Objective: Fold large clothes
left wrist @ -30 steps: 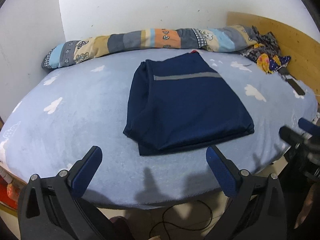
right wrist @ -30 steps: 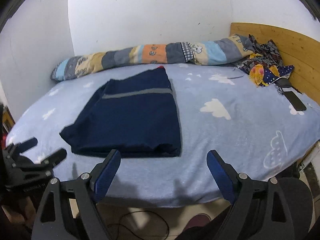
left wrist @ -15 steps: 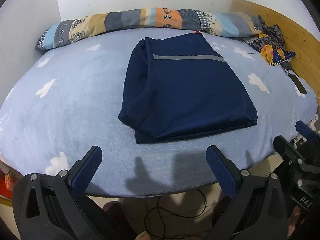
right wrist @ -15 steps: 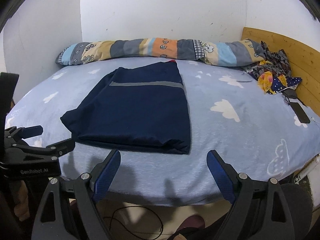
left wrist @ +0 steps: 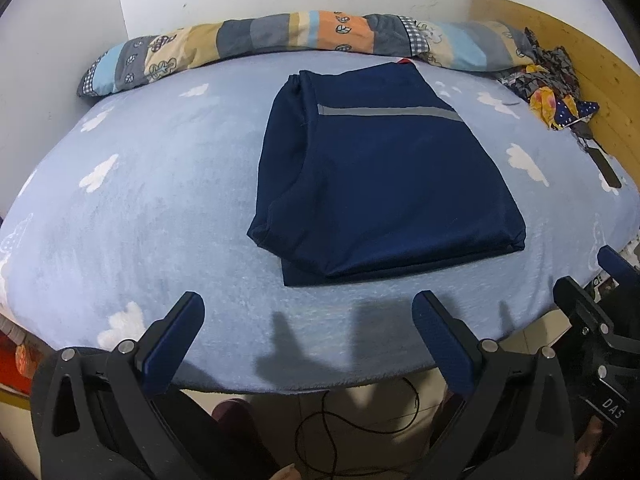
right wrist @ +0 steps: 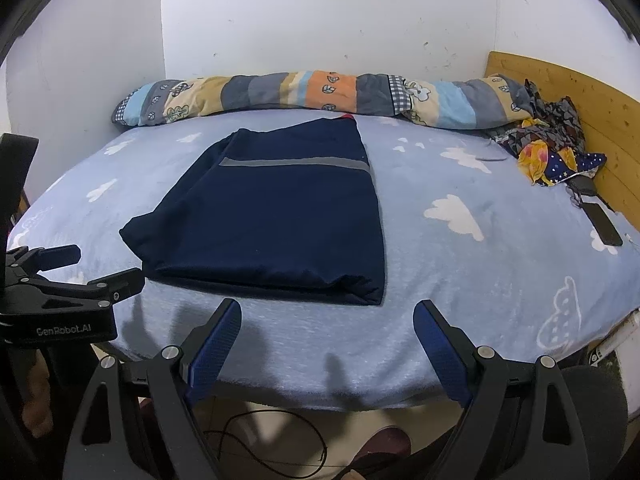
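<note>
A navy garment (left wrist: 384, 176) is seen lying folded into a rough rectangle on the middle of the bed (left wrist: 140, 208), which is covered by a light blue sheet printed with white clouds. A grey stripe (left wrist: 388, 111) is carried across the garment's far part, and a looser layer of the same cloth is left protruding along its left side and near-left corner. A small red patch (right wrist: 347, 115) is visible at the garment's far edge.

Beyond the garment, a rolled patchwork quilt (left wrist: 280, 40) is laid along the wall. To the far right of the garment, a heap of patterned clothing (right wrist: 548, 148) is piled against the wooden headboard (right wrist: 580, 92), and a dark flat object (right wrist: 604, 224), possibly a phone, is placed just nearer than that heap.

The left gripper (left wrist: 308, 332) is held short of the garment, over the bed's near edge, its jaws spread wide with nothing between them. The right gripper (right wrist: 328, 336) is held likewise near the garment's near-right corner, jaws wide apart and empty. Neither is touching the cloth. Their shadows are cast on the sheet just nearer than the garment. Below the bed edge, a thin black cable (left wrist: 352, 424) is seen on the floor.
</note>
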{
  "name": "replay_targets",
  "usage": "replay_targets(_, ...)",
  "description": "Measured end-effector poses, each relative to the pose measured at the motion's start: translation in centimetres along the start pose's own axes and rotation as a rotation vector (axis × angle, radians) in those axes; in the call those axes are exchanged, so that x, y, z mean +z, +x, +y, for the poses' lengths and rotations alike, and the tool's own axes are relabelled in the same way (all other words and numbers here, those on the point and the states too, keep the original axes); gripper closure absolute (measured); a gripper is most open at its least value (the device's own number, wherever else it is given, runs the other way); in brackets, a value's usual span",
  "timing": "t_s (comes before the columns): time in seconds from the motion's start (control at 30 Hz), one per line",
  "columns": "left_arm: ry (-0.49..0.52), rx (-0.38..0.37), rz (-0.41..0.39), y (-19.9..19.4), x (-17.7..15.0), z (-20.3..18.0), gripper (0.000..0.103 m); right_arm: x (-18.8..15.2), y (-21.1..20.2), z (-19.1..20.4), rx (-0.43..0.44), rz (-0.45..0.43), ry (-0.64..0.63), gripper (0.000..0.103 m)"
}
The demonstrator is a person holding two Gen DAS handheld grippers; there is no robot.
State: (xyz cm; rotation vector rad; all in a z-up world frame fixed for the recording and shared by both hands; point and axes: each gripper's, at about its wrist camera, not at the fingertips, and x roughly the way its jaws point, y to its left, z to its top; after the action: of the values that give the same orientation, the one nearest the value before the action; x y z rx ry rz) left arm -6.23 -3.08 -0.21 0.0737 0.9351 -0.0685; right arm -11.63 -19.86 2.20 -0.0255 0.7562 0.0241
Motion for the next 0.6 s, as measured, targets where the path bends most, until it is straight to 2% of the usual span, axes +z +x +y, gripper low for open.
replay_targets(0.13, -0.003, -0.019, -0.009, -0.23, -0.07, 0.08, 0.000, 0.02, 0.10, -0.04, -0.001, 0.004, -0.001, 0.013)
replay_targets(0.6, 0.036, 0.011, -0.034, -0.70, -0.10, -0.56, 0.000, 0.02, -0.19, 0.17, -0.008, 0.003, 0.012, 0.013)
